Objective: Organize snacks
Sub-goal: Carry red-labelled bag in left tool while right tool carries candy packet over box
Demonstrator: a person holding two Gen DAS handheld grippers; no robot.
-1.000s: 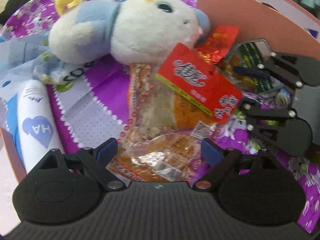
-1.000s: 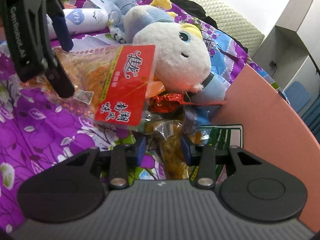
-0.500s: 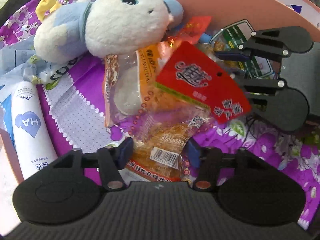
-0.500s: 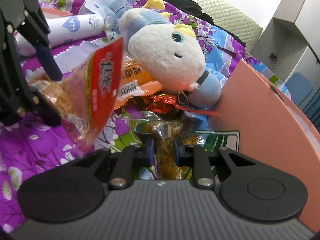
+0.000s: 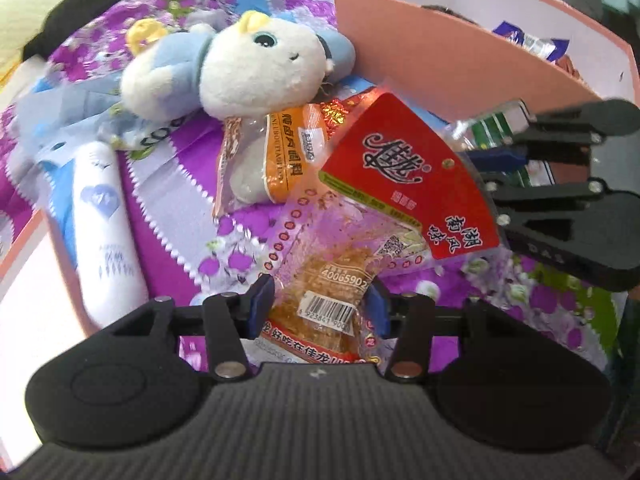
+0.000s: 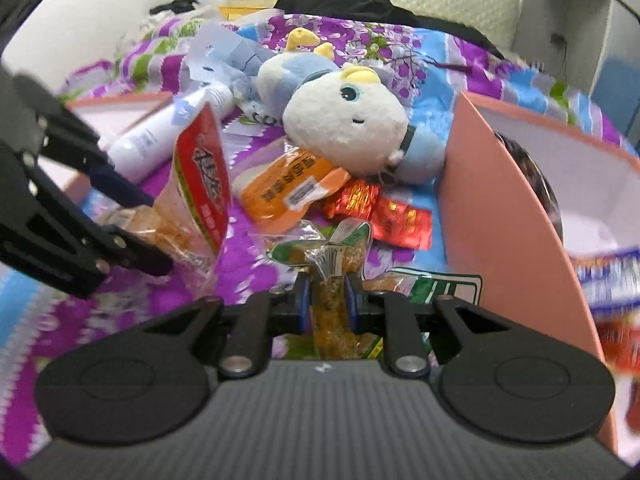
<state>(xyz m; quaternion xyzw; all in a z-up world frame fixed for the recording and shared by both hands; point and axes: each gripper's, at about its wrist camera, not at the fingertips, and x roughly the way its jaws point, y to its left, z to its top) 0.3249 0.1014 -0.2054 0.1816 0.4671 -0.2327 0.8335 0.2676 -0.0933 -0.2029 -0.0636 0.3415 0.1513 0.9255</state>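
Observation:
My left gripper [image 5: 318, 300] pinches the lower end of a clear bag of orange snacks with a red header card [image 5: 408, 176], its jaws still closing, and the bag hangs lifted off the purple bedspread. From the right wrist the same bag [image 6: 204, 176] stands on edge in the left gripper [image 6: 154, 236]. My right gripper [image 6: 328, 304] is shut on a clear green-labelled packet of yellow snacks [image 6: 328, 256], raised beside the pink box [image 6: 500, 208]. In the left wrist view the right gripper [image 5: 490, 174] sits just right of the red card.
An orange packet [image 6: 288, 192] and red foil packets [image 6: 380, 208] lie on the bedspread below a white and blue plush toy [image 5: 260, 64]. A white bottle [image 5: 104, 220] lies at the left by a pink lid [image 5: 20, 264]. The pink box [image 5: 440, 56] holds several wrapped snacks.
Left jaws closed on the red-card bag and lifted it off the orange packet. Right jaws closed on the green-labelled packet and rose. The inside of the pink box came into view.

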